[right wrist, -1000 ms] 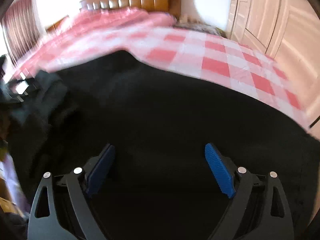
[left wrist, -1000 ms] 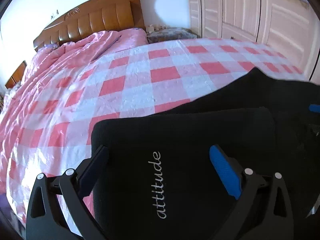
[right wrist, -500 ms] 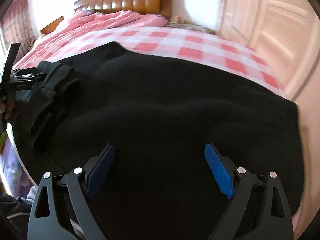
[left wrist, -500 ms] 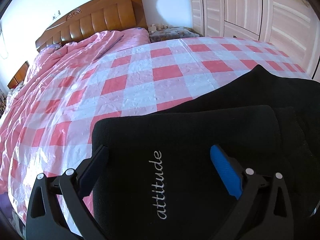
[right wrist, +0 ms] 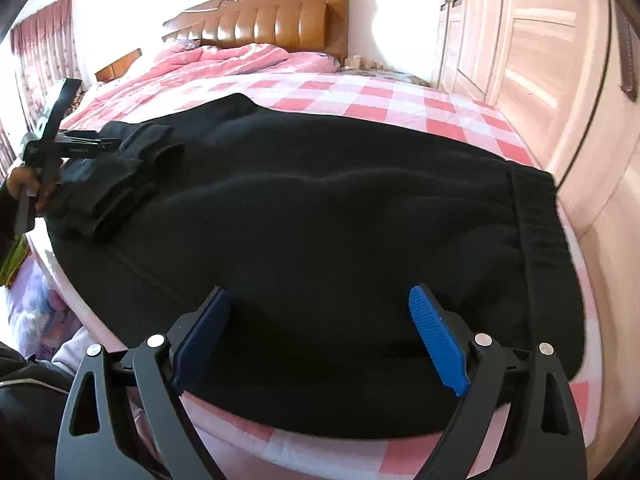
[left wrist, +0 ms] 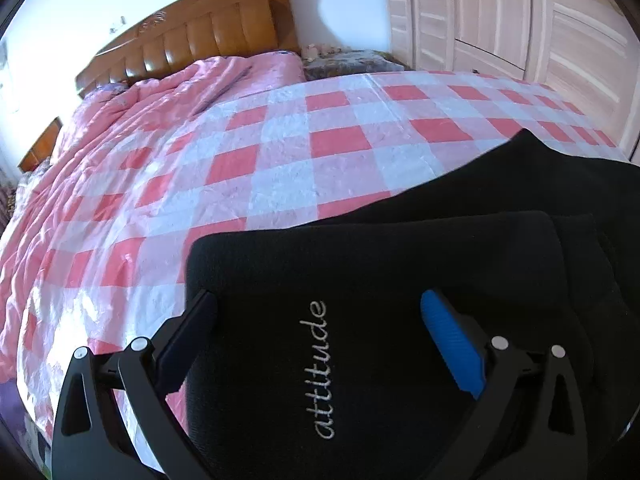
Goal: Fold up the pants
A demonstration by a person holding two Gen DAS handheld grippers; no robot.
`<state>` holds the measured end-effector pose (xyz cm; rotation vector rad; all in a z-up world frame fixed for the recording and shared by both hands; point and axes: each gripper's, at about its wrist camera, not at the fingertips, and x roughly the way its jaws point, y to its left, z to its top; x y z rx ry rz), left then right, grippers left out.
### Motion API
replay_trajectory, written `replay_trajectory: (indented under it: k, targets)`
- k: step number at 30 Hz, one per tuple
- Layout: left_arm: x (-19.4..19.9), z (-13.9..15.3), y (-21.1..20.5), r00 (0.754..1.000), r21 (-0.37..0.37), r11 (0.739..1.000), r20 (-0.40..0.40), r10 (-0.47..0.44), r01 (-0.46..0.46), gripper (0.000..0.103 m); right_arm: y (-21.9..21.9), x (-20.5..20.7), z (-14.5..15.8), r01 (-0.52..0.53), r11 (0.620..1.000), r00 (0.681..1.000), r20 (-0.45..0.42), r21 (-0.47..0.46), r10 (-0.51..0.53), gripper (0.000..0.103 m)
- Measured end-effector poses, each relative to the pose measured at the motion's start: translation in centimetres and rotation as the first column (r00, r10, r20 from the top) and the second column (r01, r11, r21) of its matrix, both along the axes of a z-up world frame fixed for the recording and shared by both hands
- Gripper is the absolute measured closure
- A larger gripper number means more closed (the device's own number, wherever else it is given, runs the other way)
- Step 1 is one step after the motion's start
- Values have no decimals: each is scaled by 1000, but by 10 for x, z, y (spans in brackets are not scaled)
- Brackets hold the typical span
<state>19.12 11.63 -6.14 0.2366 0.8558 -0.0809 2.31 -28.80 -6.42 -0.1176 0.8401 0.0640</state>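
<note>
Left wrist view: left gripper (left wrist: 320, 320) has its fingers spread wide, nothing pinched between them. One blue pad (left wrist: 454, 346) faces the camera on the right side; the other finger is seen edge-on and dark. Under and ahead of the fingers lies a folded end of the black pants (left wrist: 400, 280), with the word "attitude" (left wrist: 320, 370) stitched in pale thread, running up the cloth between the fingers. More black fabric extends to the right and behind this fold. The pants lie on a pink-and-white checked bedsheet (left wrist: 280, 160). A rumpled pink quilt (left wrist: 168, 104) is heaped toward the brown padded headboard (left wrist: 200, 36). Pale wardrobe doors (left wrist: 520, 20) stand at the right.

Right wrist view: right gripper (right wrist: 320, 320) also has its fingers spread apart, holding nothing; blue ribbed pad (right wrist: 436, 340) visible on the right finger. The pants (right wrist: 320, 208) are spread across the near edge of the bed, filling the middle of the view, with the ribbed waistband (right wrist: 540, 232) at the right end. At the left end the cloth is bunched into a thick fold (right wrist: 116, 184). The left gripper (right wrist: 68, 148) is seen there from the side, in the person's hand (right wrist: 24, 184), right at that fold; whether it touches the cloth cannot be told from here. Headboard (right wrist: 272, 16) and wardrobe doors (right wrist: 520, 60) lie beyond.
</note>
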Motion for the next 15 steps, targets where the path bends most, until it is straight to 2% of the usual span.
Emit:
replay_trajectory:
  k: [1, 2, 4, 6, 7, 9, 10, 12, 15]
  targets:
    - [-7, 5, -4, 999, 30, 998, 18, 45, -46, 4, 1, -3, 3, 10, 1000, 1000, 6, -13, -10, 16]
    - [-16, 13, -9, 998, 9, 999, 31, 46, -47, 4, 0, -8, 7, 21, 1000, 1000, 23, -19, -20, 16]
    - [-48, 37, -29, 996, -83, 996, 87, -20, 28, 2, -5, -16, 11, 43, 999, 998, 51, -6, -43, 16]
    - [-78, 50, -53, 987, -128, 987, 139, -81, 100, 2, -15, -22, 12, 78, 995, 994, 69, 57, -82, 14]
    - [-93, 51, -72, 980, -154, 974, 141, -143, 165, 2, -18, -22, 10, 81, 994, 994, 63, 77, -86, 14]
    - [-109, 42, -103, 966, -128, 961, 119, -229, 244, 2, -17, -23, 4, 77, 995, 995, 63, 56, -81, 14]
    - [-117, 33, -120, 960, -75, 962, 116, -255, 264, 2, -15, -24, 3, 71, 997, 995, 68, 35, -73, 14]
    - [-123, 20, -137, 953, -24, 957, 97, -287, 291, 2, -10, -24, -2, 61, 998, 996, 65, -8, -60, 13]
    - [-120, -6, -145, 955, -13, 955, 22, -296, 296, 2, -8, -29, -7, 49, 998, 995, 86, -29, -46, 12]
